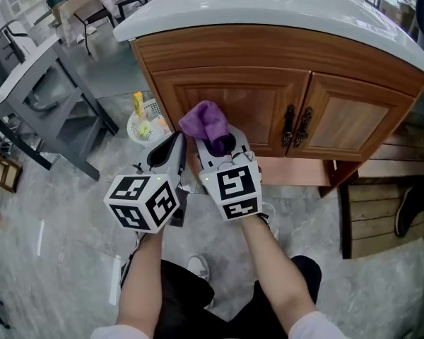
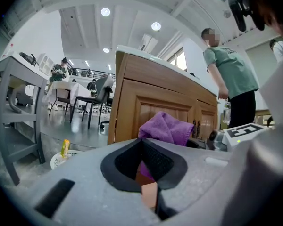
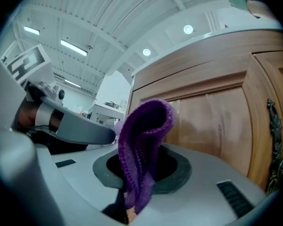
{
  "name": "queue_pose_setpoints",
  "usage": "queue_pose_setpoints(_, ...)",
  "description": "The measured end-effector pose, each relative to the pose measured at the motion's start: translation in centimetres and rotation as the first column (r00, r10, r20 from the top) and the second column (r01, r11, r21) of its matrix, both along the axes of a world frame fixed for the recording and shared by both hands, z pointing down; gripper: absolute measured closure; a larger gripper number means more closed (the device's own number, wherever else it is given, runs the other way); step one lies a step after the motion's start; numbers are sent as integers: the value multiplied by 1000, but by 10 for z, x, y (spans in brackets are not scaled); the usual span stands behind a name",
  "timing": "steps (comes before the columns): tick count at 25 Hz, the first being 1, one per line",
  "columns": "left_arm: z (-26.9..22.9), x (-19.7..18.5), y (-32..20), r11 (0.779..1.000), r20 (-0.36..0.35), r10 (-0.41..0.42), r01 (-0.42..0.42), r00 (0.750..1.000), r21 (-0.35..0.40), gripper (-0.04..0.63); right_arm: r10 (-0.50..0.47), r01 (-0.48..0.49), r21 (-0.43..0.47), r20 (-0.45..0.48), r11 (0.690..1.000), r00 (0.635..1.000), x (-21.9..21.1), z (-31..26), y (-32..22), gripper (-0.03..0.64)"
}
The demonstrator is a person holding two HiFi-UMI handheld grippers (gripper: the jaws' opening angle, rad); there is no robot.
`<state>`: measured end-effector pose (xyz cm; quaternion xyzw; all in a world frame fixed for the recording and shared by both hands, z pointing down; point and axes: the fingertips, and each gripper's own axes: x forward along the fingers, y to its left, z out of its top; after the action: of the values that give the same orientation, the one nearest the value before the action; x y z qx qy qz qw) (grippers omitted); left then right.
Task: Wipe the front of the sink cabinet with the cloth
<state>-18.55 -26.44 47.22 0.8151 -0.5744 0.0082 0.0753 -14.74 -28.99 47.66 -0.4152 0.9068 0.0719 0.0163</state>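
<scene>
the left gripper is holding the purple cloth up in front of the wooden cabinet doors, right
Not quite: the right gripper holds the purple cloth, not the left gripper. The right gripper view shows it pinched between that gripper's jaws, up in front of the wooden cabinet doors.

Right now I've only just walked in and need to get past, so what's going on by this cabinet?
A person faces the wooden sink cabinet with a gripper in each hand. The right gripper is shut on a purple cloth and holds it up in front of the door on the person's left. Whether the cloth touches the wood is not clear. The left gripper sits close beside it, jaws together on nothing.
</scene>
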Motion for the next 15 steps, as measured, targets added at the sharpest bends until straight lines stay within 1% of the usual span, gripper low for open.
queue_pose_setpoints(6,0,26,-2,999,-10,49,-49,999,-1,589,74,-74,-5,2,997,997,37,-5,-2,538)
queue_pose_setpoints(11,1,62,-4,994,-1,111,-111,994,0,589,115,-115,0,-10,993,993,65,-9,-1,538)
queue_pose_setpoints(15,-1,95,-3,985,8,171,-171,985,10,589,158,-158,-1,-24,987,987,94,-9,0,538)
